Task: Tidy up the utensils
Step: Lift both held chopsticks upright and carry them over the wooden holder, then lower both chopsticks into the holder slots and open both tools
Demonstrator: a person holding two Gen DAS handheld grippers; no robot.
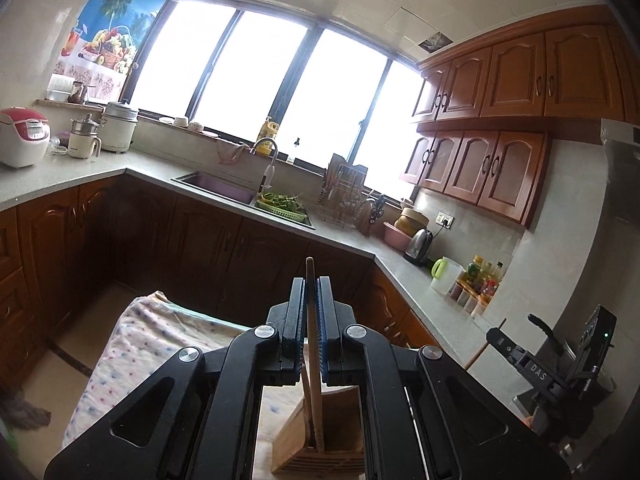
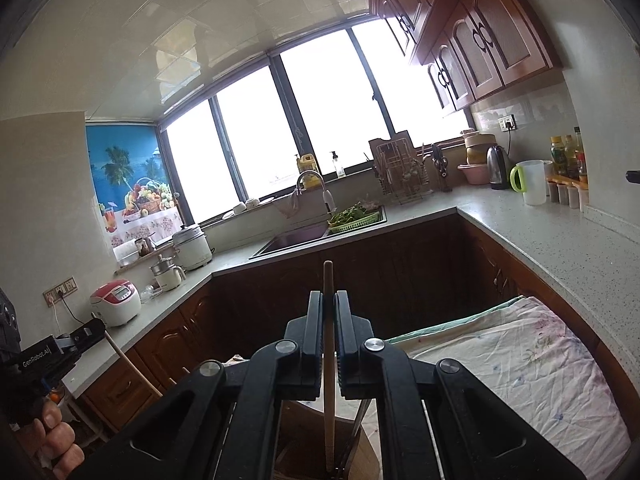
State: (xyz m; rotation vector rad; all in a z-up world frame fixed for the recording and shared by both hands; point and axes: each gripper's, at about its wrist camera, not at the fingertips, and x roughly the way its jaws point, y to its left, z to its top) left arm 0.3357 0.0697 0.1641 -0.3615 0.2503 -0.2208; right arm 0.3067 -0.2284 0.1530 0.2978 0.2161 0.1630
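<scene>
Our left hand-held gripper (image 1: 311, 300) is clamped on a thin wooden chopstick (image 1: 310, 280), whose tip rises above the pads while its lower end reaches down to the wooden utensil holder (image 1: 320, 440) beneath. Our right hand-held gripper (image 2: 329, 312) is likewise closed on a paler wooden chopstick (image 2: 328, 280), standing upright with its lower end in the same holder (image 2: 292, 440), beside other sticks. The holder sits on a flower-patterned cloth (image 1: 132, 344) spread over a table. From the right wrist view, fingers (image 2: 60, 436) show at the lower left under the left tool. Beyond, the grey worktop (image 1: 80, 172) carries a sink (image 1: 216, 188), a dish rack (image 1: 344, 196) and a kettle (image 1: 420, 246).
</scene>
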